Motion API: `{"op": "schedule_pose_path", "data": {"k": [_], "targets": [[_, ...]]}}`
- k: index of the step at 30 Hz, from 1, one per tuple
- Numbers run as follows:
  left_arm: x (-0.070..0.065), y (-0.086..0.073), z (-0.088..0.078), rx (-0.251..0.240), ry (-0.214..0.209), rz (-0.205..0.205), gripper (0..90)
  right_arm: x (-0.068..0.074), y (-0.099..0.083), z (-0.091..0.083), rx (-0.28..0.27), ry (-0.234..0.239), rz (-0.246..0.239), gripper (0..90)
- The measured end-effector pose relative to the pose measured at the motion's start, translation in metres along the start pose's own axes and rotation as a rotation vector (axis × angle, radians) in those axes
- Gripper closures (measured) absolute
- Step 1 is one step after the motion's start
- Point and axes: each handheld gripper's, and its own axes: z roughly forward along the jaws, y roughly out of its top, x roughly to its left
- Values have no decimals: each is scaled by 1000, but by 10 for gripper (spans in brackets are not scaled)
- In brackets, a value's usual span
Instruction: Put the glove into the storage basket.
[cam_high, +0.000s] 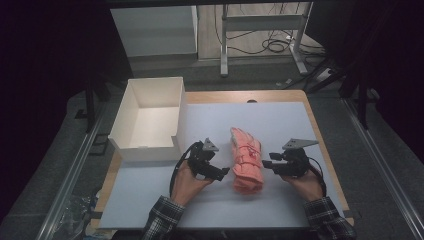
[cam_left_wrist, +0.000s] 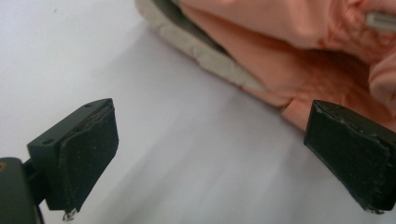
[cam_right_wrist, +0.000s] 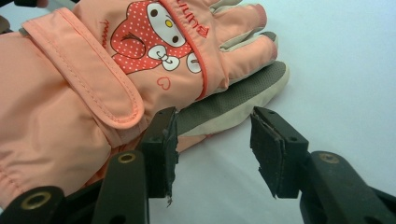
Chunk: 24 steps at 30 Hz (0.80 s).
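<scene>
Pink gloves (cam_high: 246, 161) lie stacked at frame centre on the table (cam_high: 280, 120); left claw (cam_high: 223, 172) and right claw (cam_high: 266, 163) flank them, both open, holding nothing, apparently ready to grasp.

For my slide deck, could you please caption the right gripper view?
Open right tool beside stacked pink gloves on the white table.
</scene>
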Motion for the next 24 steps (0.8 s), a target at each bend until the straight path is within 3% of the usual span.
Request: {"op": "schedule_pose_path", "data": {"k": [15,24], "targets": [[10,-39,-16,19,39,-41,34,1,2,-8,-7,-3,6,508],[17,-59,-25,28,61,-69,33,5,-18,-2,23,1,15,509]]}}
